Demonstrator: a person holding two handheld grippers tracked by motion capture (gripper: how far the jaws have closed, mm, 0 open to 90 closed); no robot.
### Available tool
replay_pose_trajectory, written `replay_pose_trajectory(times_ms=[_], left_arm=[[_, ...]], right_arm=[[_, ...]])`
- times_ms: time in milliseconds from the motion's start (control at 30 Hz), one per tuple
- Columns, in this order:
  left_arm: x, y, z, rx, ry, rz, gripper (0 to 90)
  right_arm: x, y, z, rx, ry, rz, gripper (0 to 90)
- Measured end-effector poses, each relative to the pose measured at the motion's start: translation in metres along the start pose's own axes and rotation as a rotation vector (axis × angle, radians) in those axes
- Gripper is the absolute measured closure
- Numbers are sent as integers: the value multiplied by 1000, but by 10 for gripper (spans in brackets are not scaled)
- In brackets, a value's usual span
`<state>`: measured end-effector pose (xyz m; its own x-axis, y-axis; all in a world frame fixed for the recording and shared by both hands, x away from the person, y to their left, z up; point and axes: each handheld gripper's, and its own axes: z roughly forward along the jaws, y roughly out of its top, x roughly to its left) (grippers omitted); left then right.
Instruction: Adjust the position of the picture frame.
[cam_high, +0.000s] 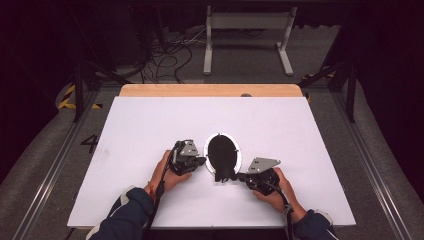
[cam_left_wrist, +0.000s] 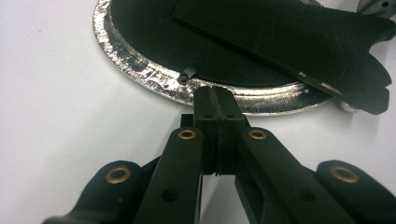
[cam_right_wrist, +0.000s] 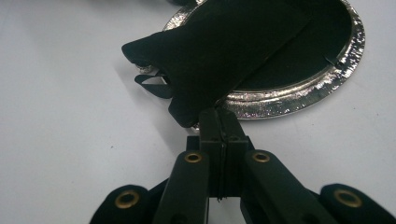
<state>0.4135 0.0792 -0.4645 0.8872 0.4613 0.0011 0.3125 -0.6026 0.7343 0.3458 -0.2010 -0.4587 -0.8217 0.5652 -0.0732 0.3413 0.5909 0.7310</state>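
Shiny metal frame (cam_left_wrist: 154, 77), matt black back (cam_right_wrist: 233, 42)

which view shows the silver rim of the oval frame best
The left gripper view: the silver rim runs close and sharp, its hammered texture plain, a small clip on its inner edge. The right gripper view shows the rim too, partly under the black stand flap. In the high view the rim is a thin, small outline.

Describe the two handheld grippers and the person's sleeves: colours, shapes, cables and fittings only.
Both the left gripper and the right gripper are black, each topped by a grey three-cornered plate with small holes. A black cable trails back from each along the forearm. In the gripper views the fingers are flat black bars on black link arms with brass-coloured rivets. The sleeves are dark navy with pale trim.
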Motion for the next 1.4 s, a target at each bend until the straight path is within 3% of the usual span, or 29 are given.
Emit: replay_pose_trajectory(times_ms=[267, 367, 433, 667, 733, 767, 800, 867, 900, 967, 1000, 1033, 1133, 1233, 1333, 1400], left_arm=[[3, 3, 4, -7, 8, -16, 898], [4, 6, 7, -8, 10, -35, 900], [2, 8, 9, -9, 32, -24, 900], [2, 6, 3, 1, 21, -19, 892], [-1, 5, -10, -13, 17, -7, 893], [-3, 1, -27, -40, 14, 20, 893], [-3, 1, -27, -40, 14, 20, 893], [-6, -8, -50, -73, 21, 45, 893], [-7, -16, -63, -93, 25, 43, 889], [-8, -22, -72, -108, 27, 39, 882], [-8, -36, -87, -126, 33, 27, 870], [-8, -36, -87, -126, 33, 27, 870], [-9, -60, -106, -139, 42, 0, 857], [-10, -79, -116, -117, 68, -7, 823], [-11, -88, -121, -118, 82, -7, 776], [-12, -94, -126, -116, 98, -2, 694]], right_arm=[[5, 2, 1, 7, 0, -16, 900], [3, 0, 1, -5, 17, 9, 900], [3, 0, 1, -6, 19, 16, 900], [2, 1, 1, 0, 21, -1, 900], [2, 1, 1, -2, 20, -3, 900], [2, 1, 1, 0, 19, -3, 900], [2, 1, 0, 2, 21, 0, 900], [2, 1, 0, 4, 22, 0, 900], [1, 0, -1, 5, 24, 3, 898], [0, 0, -1, 7, 26, 9, 892], [-1, 0, -3, 13, 25, 14, 879], [-1, 0, -3, 13, 25, 14, 879], [-1, 1, -8, 7, 11, 14, 872], [-3, 3, -13, -12, 1, 24, 857], [-4, 4, -15, -20, -1, 33, 836], [-5, 4, -17, -17, 4, 39, 817]])
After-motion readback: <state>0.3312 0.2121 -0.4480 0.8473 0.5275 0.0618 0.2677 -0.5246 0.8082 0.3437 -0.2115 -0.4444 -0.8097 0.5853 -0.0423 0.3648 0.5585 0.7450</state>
